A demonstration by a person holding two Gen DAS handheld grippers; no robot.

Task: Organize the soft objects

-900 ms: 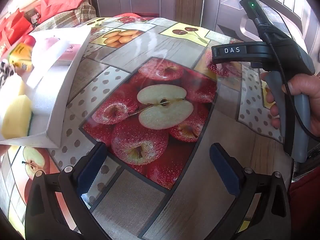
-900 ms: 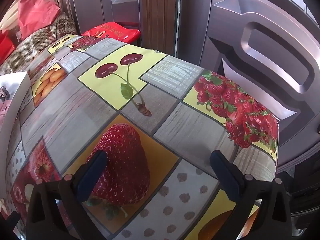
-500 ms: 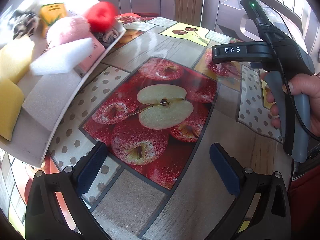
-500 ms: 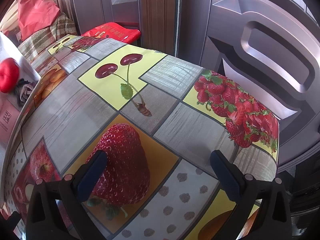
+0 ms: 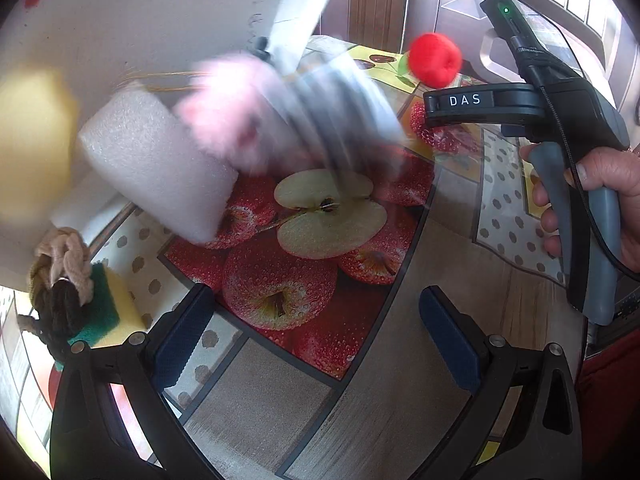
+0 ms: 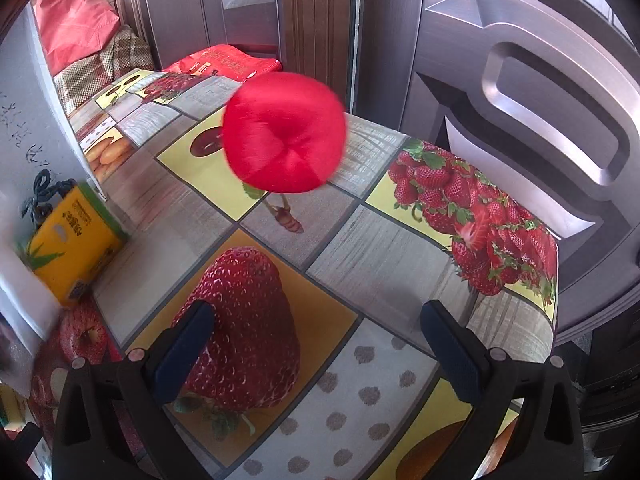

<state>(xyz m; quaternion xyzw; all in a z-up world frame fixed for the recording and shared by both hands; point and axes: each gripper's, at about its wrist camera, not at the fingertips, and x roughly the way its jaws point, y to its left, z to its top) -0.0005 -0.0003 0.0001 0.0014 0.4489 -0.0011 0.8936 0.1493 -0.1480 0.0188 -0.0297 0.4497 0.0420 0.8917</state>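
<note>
A white cardboard box [image 5: 132, 20] hangs tipped over the fruit-print table at the upper left, and soft things spill out of it. A white foam block [image 5: 156, 164], a blurred pink fluffy piece [image 5: 228, 120] and a blurred grey striped piece [image 5: 344, 108] are tumbling. A red plush ball [image 5: 435, 61] is in the air, also large in the right wrist view as the red ball [image 6: 284, 132]. A yellow-green sponge [image 5: 108, 308] lies under a braided cord [image 5: 66, 256]. My left gripper [image 5: 316, 320] and right gripper [image 6: 316, 332] stand open and empty above the tablecloth.
A hand [image 5: 604, 200] holds the right gripper's handle [image 5: 576, 216] at the right of the left wrist view. A yellow packet [image 6: 72, 248] lies by the box wall [image 6: 24, 120]. Dark doors [image 6: 520, 80] stand close behind the table's far edge; a red bag [image 6: 76, 28] sits far left.
The box has tipped further over the table and its contents are spilling out. The red ball has flown rightward into the air. Both grippers have stayed put.
</note>
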